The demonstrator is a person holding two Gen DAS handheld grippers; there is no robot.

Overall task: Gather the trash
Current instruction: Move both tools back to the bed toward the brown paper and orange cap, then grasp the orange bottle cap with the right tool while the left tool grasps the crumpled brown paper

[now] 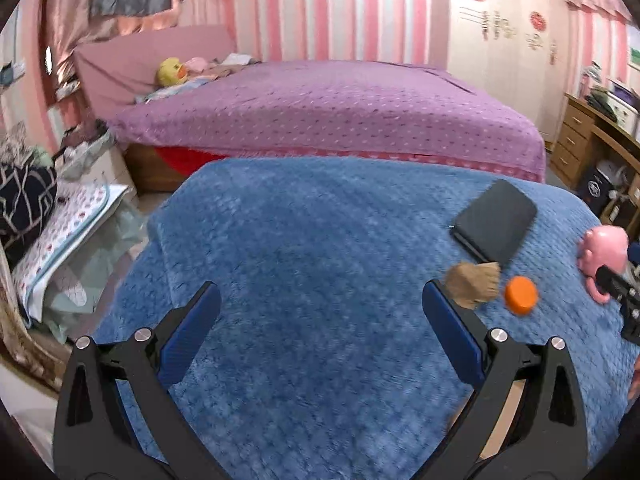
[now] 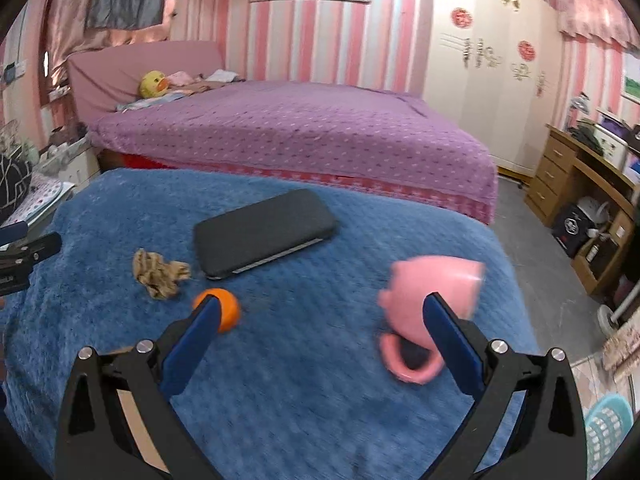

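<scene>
A crumpled brown paper scrap (image 1: 474,285) (image 2: 159,273) and an orange bottle cap (image 1: 520,295) (image 2: 225,307) lie on a blue fleece blanket (image 1: 312,264) (image 2: 304,380). My left gripper (image 1: 321,300) is open and empty; the scrap sits just past its right fingertip. My right gripper (image 2: 322,312) is open and empty, with the cap behind its left fingertip and a pink pig toy (image 2: 424,308) behind its right fingertip. The pig also shows at the right in the left wrist view (image 1: 602,256).
A black phone case (image 1: 494,222) (image 2: 264,234) lies on the blanket behind the scrap. A purple bed (image 1: 340,116) (image 2: 292,136) stands behind. A wooden desk (image 2: 576,184) is at the right, a turquoise basket (image 2: 608,436) on the floor at lower right.
</scene>
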